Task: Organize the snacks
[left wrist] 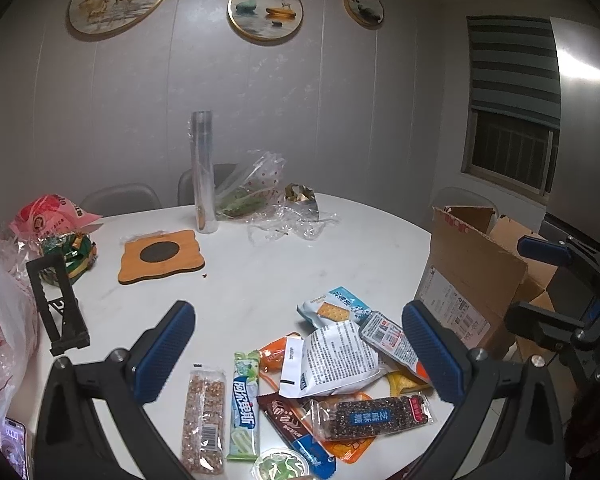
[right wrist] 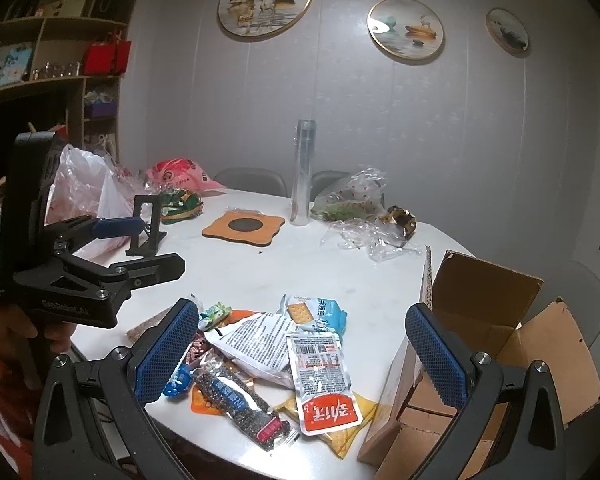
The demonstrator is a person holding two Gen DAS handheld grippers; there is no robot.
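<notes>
Snack packets [left wrist: 332, 364] lie heaped, overlapping, beside the cardboard box [left wrist: 472, 280]; lower ones hidden. Left gripper [left wrist: 300, 354] and right gripper [right wrist: 302, 354] gape, empty.

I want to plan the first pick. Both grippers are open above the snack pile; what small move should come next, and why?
Probably lower the right gripper onto the white and orange packet. It lies on top of the pile, between the open fingers, closest to the open cardboard box. The left gripper is also open and holds nothing.
</notes>
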